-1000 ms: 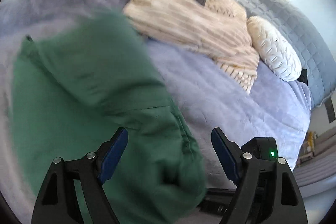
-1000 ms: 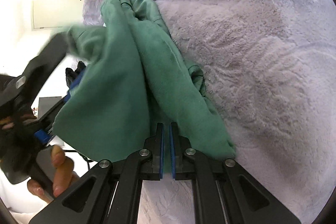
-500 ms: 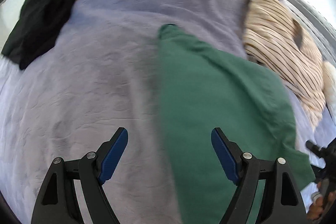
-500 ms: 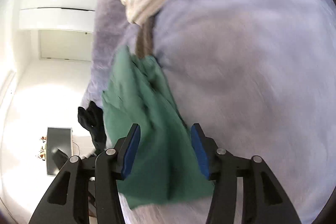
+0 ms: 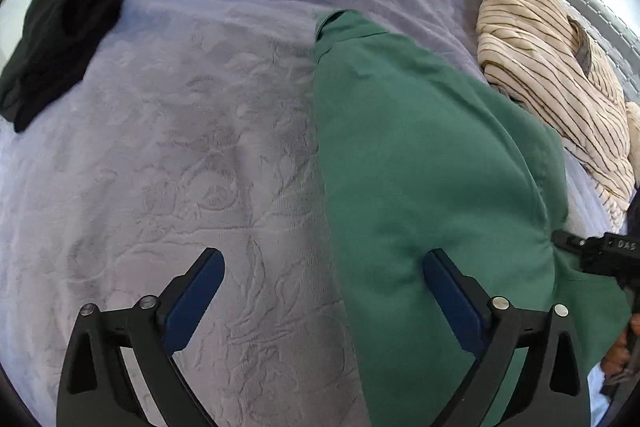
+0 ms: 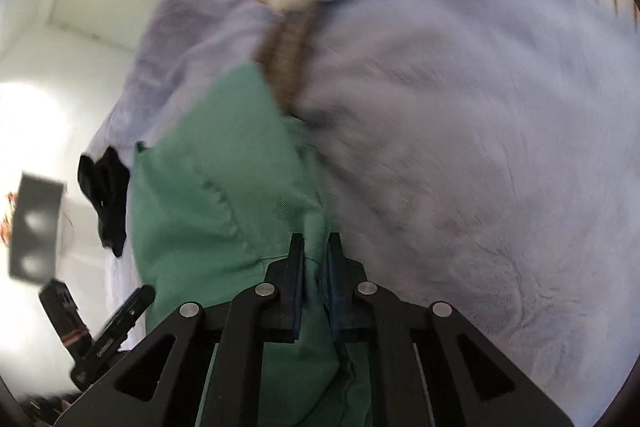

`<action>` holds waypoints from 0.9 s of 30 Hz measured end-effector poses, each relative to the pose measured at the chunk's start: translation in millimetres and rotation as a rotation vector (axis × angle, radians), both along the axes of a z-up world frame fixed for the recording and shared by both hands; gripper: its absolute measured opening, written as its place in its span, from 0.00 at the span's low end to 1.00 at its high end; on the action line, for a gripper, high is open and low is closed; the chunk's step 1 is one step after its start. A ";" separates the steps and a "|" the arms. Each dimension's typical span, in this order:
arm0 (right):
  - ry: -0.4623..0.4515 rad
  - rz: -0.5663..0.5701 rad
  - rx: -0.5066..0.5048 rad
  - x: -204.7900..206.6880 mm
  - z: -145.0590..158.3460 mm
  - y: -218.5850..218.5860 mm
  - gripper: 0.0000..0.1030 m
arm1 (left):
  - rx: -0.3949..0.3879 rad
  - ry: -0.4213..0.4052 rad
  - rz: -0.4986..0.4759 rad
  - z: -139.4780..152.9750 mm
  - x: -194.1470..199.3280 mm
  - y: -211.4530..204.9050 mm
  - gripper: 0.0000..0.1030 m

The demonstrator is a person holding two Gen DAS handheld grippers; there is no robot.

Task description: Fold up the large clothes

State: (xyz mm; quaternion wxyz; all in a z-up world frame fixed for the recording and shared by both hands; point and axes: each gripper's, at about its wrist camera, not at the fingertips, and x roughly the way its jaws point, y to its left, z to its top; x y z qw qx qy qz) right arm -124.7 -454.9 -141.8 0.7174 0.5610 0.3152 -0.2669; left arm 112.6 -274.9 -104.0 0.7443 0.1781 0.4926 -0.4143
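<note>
The right gripper, jaws just closing, pinches the green garment; the left gripper, just opening wider, holds nothing. The garment lies lengthwise toward one o'clock on the blanket, seemingly half-folded; further folds remain.

Open bedspread to my left

Bare lilac blanket lies clear; black garment far left, striped garment blocks right.

light: bright daylight, white glare top right | left view: sharp, soft shadows on the bed | right view: blurry, washed-out wall | edges: bent round, dark corners
</note>
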 end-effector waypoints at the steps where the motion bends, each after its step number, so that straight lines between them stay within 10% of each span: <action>1: -0.022 -0.016 0.022 -2.5 -5.5 -1.1 0.14 | 0.004 0.005 0.004 1.8 -0.2 1.4 0.98; 3: -0.063 -0.056 0.044 -14.9 -5.1 2.4 0.18 | 0.022 -0.015 -0.008 10.4 -5.2 6.7 0.98; 8: -0.060 -0.087 0.009 -53.6 27.4 33.6 0.63 | 0.026 -0.097 -0.073 35.4 -32.7 48.1 0.98; 17: -0.108 -0.167 0.113 -131.4 46.3 128.5 0.64 | 0.123 0.021 -0.131 19.8 -112.4 126.0 0.98; 25: -0.113 -0.089 0.080 -88.0 40.6 131.0 0.63 | 0.077 -0.030 -0.079 5.5 -132.7 93.7 0.98; 27: -0.112 -0.104 0.079 -79.0 39.3 123.0 0.44 | 0.089 -0.094 -0.077 6.8 -130.1 95.5 0.98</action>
